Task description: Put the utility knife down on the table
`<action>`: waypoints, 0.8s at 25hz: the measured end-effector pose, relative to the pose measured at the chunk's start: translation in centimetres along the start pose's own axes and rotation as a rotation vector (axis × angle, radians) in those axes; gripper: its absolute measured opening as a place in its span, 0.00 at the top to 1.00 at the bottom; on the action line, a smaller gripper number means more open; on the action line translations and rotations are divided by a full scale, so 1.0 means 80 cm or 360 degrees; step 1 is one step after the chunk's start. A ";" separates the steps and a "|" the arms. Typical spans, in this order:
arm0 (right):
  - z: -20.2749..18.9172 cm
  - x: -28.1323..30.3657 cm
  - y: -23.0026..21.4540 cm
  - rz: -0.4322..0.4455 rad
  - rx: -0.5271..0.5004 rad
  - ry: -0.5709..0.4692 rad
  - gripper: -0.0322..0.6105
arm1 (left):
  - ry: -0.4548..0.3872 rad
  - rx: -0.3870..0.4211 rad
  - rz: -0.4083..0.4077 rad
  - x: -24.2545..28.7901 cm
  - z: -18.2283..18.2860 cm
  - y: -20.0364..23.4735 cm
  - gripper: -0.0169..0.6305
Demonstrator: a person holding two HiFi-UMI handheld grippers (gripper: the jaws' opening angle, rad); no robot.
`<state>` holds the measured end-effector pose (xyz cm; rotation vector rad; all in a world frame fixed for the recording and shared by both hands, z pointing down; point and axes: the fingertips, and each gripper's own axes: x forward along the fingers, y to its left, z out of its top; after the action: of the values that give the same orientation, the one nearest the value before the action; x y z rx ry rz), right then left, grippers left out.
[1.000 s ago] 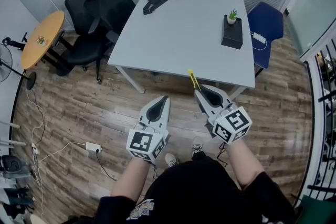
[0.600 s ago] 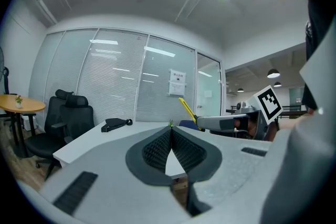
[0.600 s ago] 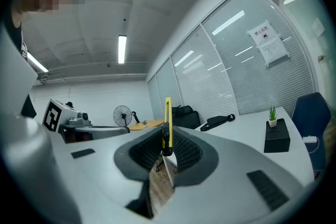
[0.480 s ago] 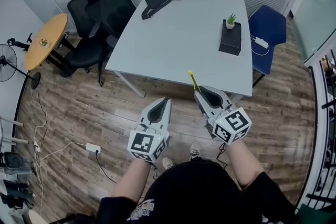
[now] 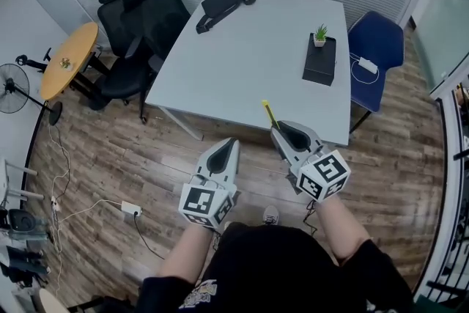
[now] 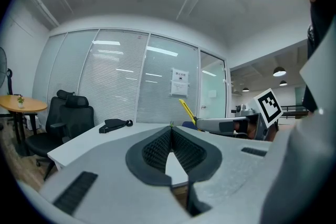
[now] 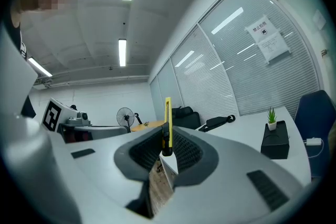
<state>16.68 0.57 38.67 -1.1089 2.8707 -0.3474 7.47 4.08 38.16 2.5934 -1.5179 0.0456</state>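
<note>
While my right tool [image 5: 276, 128] clamps the yellow utility knife [image 5: 269, 112] by the worktop's [image 5: 249, 55] near edge, left tool [image 5: 232, 143] closed and empty, I should carry it over bare surface and lay it flat before releasing.

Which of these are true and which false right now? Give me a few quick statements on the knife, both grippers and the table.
1. The right gripper is shut on the utility knife. True.
2. The utility knife lies on the table. False: it is held in the right gripper, near the table's near edge.
3. The left gripper holds a tool. False: its jaws are together with nothing between them.
4. A black box with a small plant stands on the table. True.
5. The black pouch lies at the table's near edge. False: it lies at the far edge.
</note>
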 end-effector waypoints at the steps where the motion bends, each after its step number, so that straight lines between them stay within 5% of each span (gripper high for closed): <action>1: 0.000 -0.001 -0.002 0.0000 0.0003 -0.0001 0.85 | 0.0000 0.0002 0.0000 0.002 0.000 -0.001 0.97; 20: -0.003 0.081 -0.024 -0.0200 0.0007 0.0012 0.86 | -0.0010 -0.0034 -0.0178 0.044 0.007 0.088 0.97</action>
<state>13.08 -5.10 39.58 -1.2931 2.8122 -0.3641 3.04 -2.50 38.63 2.6588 -1.3650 0.0097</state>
